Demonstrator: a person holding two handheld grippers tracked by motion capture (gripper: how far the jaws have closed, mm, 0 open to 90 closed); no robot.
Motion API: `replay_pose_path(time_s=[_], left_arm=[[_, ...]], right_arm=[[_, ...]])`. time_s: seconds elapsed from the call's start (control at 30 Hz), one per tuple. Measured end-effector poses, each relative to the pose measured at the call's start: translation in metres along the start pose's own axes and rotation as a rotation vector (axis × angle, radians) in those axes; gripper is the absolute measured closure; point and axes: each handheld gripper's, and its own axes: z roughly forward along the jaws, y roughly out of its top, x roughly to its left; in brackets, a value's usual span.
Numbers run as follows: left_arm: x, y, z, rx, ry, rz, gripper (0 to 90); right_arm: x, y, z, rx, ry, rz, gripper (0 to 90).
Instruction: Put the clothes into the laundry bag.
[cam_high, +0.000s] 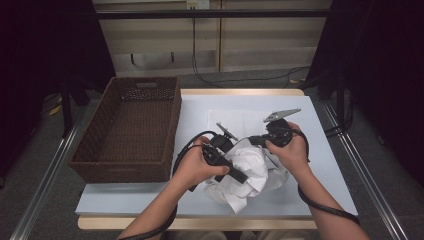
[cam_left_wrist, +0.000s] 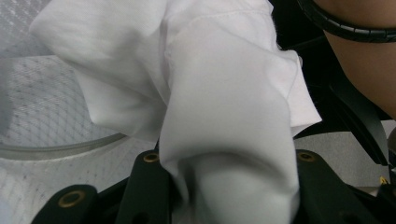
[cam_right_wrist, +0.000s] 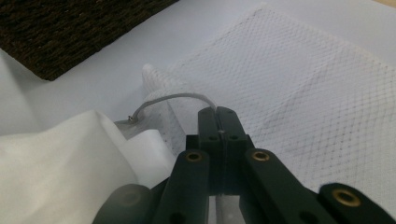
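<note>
- We see left tongs (cam_left_wrist: 229, 186) pinching crumpled white cloth (cam_left_wrist: 224, 107), centre frame.
- Right tongs (cam_right_wrist: 218, 122) pressed together on white mesh bag's (cam_right_wrist: 299, 93) edge.
- Brown wicker basket (cam_high: 131, 131) left on table (cam_high: 320, 150).

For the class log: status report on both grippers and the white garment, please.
Left gripper shut on white garment. Right gripper shut on mesh laundry bag edge. Wicker basket stands off left, nothing in the way.

The basket (cam_high: 127, 130) stands at the left side of the table (cam_high: 310, 150); the cloth (cam_high: 250, 172) lies right of it, on the mesh bag (cam_high: 240, 120), toward the near edge.
</note>
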Motion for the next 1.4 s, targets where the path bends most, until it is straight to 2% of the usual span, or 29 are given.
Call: replay_pose_path(time_s=[0.13, 0.17, 0.2, 0.3, 0.33, 0.53, 0.7, 1.1, 1.4], left_arm=[[0.001, 0.001, 0.004, 0.002, -0.007, -0.004, 64.4], [0.001, 0.001, 0.006, -0.001, -0.006, -0.008, 64.5], [0.002, 0.001, 0.006, 0.012, -0.004, 0.004, 64.4], [0.003, 0.000, 0.009, 0.004, 0.000, -0.013, 64.4], [0.005, 0.000, 0.009, 0.009, 0.002, -0.001, 64.4], [0.007, 0.000, 0.012, 0.016, 0.004, -0.019, 64.4], [0.012, -0.001, 0.012, 0.031, 0.013, -0.016, 64.4], [0.021, -0.004, 0.010, 0.023, 0.042, -0.055, 64.3], [0.023, 0.002, 0.014, 0.016, 0.055, -0.051, 64.2]], right_arm=[[0.001, 0.001, 0.000, -0.003, 0.004, -0.007, 90.0], [0.002, 0.001, -0.001, -0.001, 0.001, -0.005, 90.0], [0.002, 0.001, -0.001, -0.002, 0.004, -0.001, 90.0], [0.004, 0.003, -0.001, -0.001, 0.004, -0.007, 90.0], [0.005, 0.003, -0.001, 0.000, 0.002, -0.004, 90.0], [0.005, 0.003, -0.003, -0.003, 0.012, -0.011, 90.0], [0.006, 0.003, -0.003, 0.000, 0.012, -0.014, 90.0], [0.008, 0.004, -0.006, -0.003, 0.024, -0.026, 90.0], [0.012, 0.007, -0.008, -0.003, 0.020, -0.039, 90.0]])
